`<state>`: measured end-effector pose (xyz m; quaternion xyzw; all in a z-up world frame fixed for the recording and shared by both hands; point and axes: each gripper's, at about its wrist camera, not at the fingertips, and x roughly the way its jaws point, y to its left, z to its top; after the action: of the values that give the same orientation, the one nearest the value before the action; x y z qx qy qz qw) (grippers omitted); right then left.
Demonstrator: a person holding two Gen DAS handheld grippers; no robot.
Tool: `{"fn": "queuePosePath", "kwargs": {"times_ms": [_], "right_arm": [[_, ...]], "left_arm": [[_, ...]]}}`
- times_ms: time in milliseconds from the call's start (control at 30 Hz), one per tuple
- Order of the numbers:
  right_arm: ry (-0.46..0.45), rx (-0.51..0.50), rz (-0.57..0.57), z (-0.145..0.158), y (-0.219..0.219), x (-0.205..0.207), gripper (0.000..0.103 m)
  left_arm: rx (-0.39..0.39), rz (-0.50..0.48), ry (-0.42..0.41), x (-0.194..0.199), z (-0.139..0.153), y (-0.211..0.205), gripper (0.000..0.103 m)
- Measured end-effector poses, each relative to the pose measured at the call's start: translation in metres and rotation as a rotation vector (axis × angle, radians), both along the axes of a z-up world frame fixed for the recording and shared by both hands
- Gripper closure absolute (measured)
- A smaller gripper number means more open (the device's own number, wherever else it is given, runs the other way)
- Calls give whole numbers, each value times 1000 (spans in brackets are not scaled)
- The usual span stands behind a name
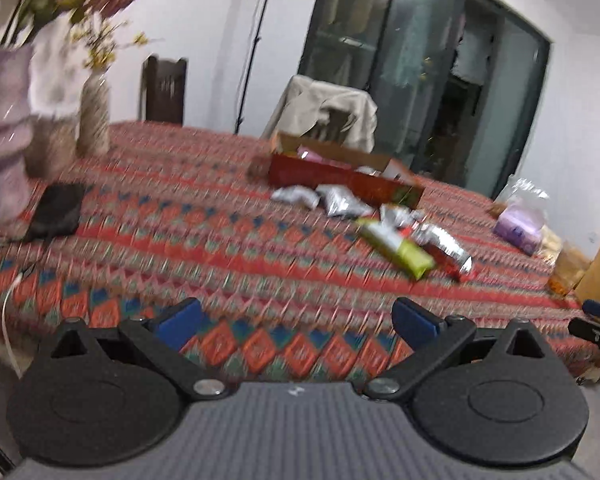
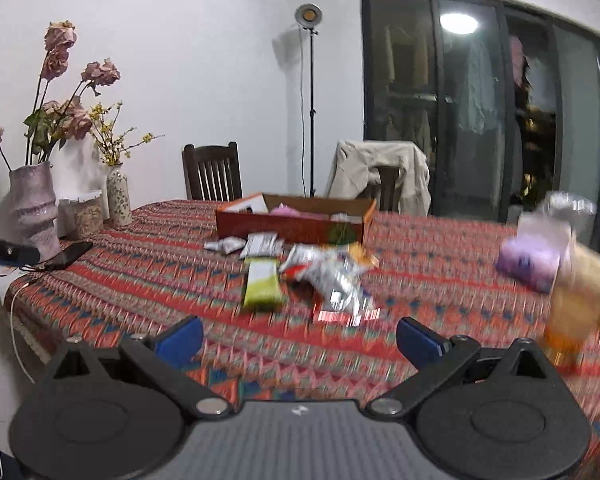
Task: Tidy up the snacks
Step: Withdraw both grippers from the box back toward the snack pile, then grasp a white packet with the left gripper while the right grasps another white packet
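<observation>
Several snack packets lie loose on the patterned tablecloth (image 2: 140, 280): a green packet (image 2: 262, 284) (image 1: 400, 250), silver packets (image 2: 336, 280) (image 1: 340, 200) and a red-edged one (image 1: 452, 256). Behind them stands an open red cardboard box (image 2: 292, 224) (image 1: 340, 178) with a pink item inside. My left gripper (image 1: 296, 322) hangs open over the near table edge, well short of the snacks, nothing between its blue pads. My right gripper (image 2: 300, 340) is open too, empty, just in front of the silver packets.
A pale vase of dried flowers (image 2: 34, 208), a slim vase (image 2: 118, 200) and a black phone (image 2: 70, 254) sit at the table's left. A plastic bag with purple and orange packs (image 2: 540, 256) sits at the right. Two chairs (image 2: 212, 176) stand behind, one draped with a jacket (image 2: 380, 172).
</observation>
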<state>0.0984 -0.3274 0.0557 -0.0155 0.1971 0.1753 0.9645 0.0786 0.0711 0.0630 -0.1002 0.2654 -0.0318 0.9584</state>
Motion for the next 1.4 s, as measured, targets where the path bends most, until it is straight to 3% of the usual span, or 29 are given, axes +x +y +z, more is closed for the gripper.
{"fn": "queuePosePath", "kwargs": {"times_ms": [267,400,533,733,967,1133,1267,1400], "right_arm": [[43,-18,-66,-52,7,-23,0],[57,-6,-86,-58,10,-18,0],[15,-17,-102,-57,18,-8,0],[-28,6,-147,-48,35,27,0],[-71,37,-96,-21,64,105,0],[1,57,3,-4,92,187,0],[22,-5,20,-1,123,254,0],[112,-31,57,-6,152,321,5]], "left_arm": [[69,-8,-21,-9,-4,-12,0],[54,-14,8,5,-13,-13,0],[61,-9,39,26,-25,-11,0],[84,-31,52,82,-24,-7,0],[166,-120,15,194,-22,-11,0],[198,-233,49,287,-33,-20,0],[225,-265,84,351,-45,-24,0],[250,-272,108,393,-60,-26,0]]}}
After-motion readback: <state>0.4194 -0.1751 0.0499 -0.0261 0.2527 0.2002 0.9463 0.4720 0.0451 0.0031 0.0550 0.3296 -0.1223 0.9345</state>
